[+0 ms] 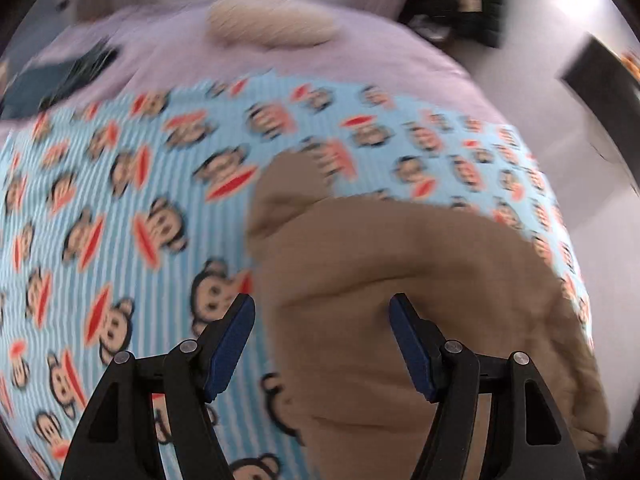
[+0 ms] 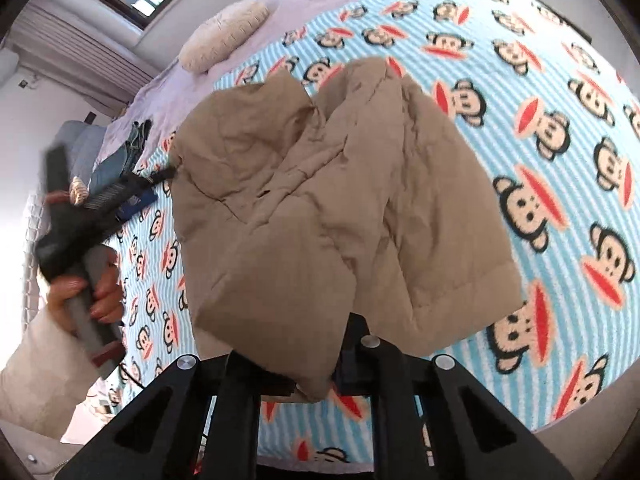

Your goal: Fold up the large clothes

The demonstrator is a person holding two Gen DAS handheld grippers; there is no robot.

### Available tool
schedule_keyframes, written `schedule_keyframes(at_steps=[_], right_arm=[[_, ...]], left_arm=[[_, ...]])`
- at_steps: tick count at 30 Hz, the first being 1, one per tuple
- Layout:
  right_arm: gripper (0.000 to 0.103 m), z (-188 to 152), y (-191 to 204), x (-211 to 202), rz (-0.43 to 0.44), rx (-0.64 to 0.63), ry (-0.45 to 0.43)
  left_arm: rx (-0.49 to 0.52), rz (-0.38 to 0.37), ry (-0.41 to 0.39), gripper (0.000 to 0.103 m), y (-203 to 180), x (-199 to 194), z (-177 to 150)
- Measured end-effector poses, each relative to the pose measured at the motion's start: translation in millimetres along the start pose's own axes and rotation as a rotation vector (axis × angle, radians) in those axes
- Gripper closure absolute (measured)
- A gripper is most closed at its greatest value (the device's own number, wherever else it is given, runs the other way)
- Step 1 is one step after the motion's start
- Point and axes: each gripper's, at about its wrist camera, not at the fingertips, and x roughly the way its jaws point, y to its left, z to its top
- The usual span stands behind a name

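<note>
A tan padded jacket lies crumpled on a blue striped monkey-print blanket spread over a bed. My right gripper is shut on the jacket's near edge, and the fabric drapes over its fingers and hides the tips. In the left wrist view the left gripper is open, its blue pads wide apart above the jacket, with nothing clamped between them. The right wrist view shows a hand holding the left gripper's handle at the left of the jacket, blurred.
A cream pillow lies on the lilac sheet at the bed's far end. Dark folded clothes sit near the far left edge. A window and wall are beyond the bed. The floor shows past the bed's right side.
</note>
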Motion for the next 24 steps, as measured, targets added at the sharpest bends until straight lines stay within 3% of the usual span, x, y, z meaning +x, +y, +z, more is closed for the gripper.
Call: schedule_keyframes(at_steps=[3,8,11,13,18,22,24], right_arm=[[0.091,-6,-14,-2,-0.008,0.042,-0.002],[0.090,-20,-58,14,-0.063,0.134,0.054],[0.082,-18,-94,13,0.014,0.245,0.101],[0.074,-9,-103,-6,0.066,0.244,0.089],[0.069,25,-105,-60,0.199,0.155,0.014],[0.061,54,-121,-73,0.344,0.217,-0.017],[0.060,72,-133,-70,0.348,0.267,-0.018]], left_arm=[[-0.006,-0.014,0.008,0.033,-7,18,-6],[0.150,-0.038,-0.012,0.033,-82,39,-10],[0.217,-0.032,-0.025,0.033,-115,46,-13],[0.229,-0.017,-0.035,0.033,-124,50,-14],[0.177,-0.028,-0.024,0.033,-117,59,-8],[0.167,-0.030,-0.020,0.033,-115,59,-7],[0.164,-0.030,-0.023,0.033,-114,59,-8]])
